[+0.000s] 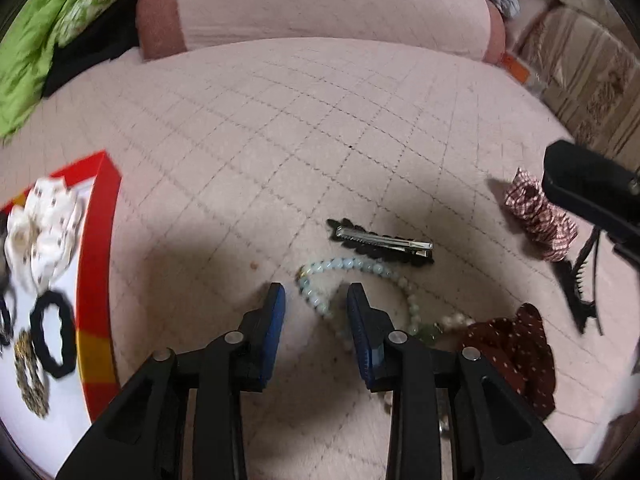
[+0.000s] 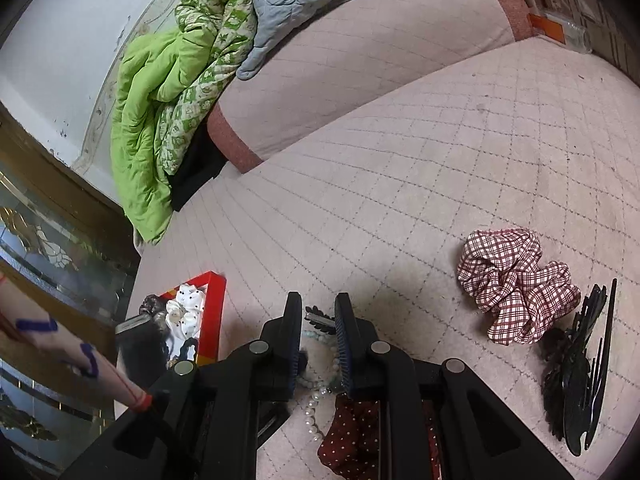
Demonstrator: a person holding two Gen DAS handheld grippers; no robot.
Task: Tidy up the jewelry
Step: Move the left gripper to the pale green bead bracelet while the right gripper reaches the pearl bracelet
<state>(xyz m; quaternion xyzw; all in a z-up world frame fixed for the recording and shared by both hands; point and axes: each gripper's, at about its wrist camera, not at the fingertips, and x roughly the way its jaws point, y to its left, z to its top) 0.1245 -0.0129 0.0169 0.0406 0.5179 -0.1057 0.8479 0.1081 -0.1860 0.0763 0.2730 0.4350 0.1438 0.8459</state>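
Both jaws part-open, empty, bead necklace [image 1: 352, 268] just ahead of left jaws.

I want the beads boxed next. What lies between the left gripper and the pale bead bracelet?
Nothing visible. The left gripper hangs open right over the pale bead bracelet, with only bare quilt between. The black hair clip lies just beyond the beads.

Hair clip [image 1: 384, 242] behind bead necklace [image 1: 344, 276]; box [image 1: 98, 280] far left.
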